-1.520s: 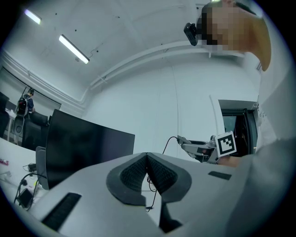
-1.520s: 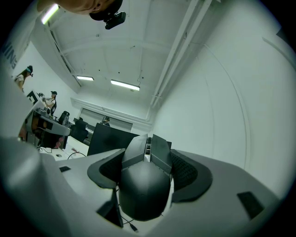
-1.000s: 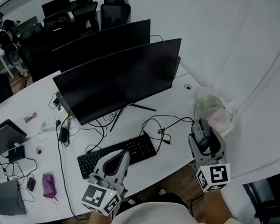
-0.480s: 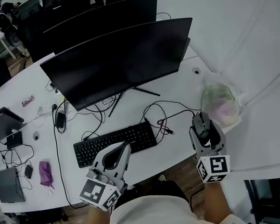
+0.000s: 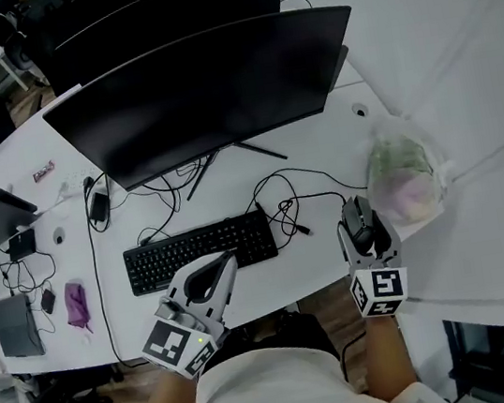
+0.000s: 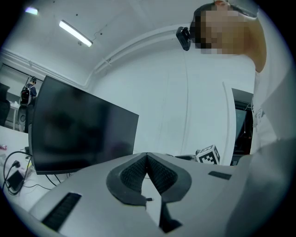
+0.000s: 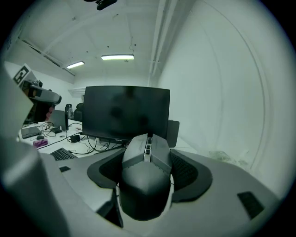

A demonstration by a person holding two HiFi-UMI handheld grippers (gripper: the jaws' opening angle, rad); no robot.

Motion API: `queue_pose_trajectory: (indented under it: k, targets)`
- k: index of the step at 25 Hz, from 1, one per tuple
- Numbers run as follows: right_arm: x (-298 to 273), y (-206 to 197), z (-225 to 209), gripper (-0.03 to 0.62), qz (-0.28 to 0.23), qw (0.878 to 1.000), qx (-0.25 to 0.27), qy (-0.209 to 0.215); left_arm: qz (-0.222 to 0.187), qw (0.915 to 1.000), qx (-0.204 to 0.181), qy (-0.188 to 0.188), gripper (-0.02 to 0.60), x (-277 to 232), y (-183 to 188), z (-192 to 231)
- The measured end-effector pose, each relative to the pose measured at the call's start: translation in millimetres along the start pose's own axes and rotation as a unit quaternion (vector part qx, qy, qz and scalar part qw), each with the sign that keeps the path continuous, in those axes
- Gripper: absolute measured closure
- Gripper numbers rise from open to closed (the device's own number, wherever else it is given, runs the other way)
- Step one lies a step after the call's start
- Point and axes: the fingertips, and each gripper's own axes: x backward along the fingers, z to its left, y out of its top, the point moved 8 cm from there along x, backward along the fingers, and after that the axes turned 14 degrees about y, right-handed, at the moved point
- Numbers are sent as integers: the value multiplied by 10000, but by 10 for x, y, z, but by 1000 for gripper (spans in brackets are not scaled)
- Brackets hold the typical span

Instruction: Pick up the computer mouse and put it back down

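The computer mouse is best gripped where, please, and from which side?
Grip the computer mouse across its two long flanks, coming from its rear end, as the right gripper does: the body is narrow and elongated, so the jaws span its width.

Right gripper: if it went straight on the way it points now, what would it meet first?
Probably the black monitor: it stands straight beyond the mouse clamped in the right gripper. Depth is unclear, so this is a guess.
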Motion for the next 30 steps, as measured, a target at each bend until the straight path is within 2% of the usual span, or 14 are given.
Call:
queue_pose_trajectory:
  k: [16, 30]
  targets:
    - [-461, -1041, -319, 284, 1173, 9910, -554, 325, 451, 9989, 51, 85, 577, -394, -270, -175]
    - [-733, -1661, -333, 284, 1903, 9769, -766, 594, 664, 9975, 101, 200, 577, -562, -394, -176]
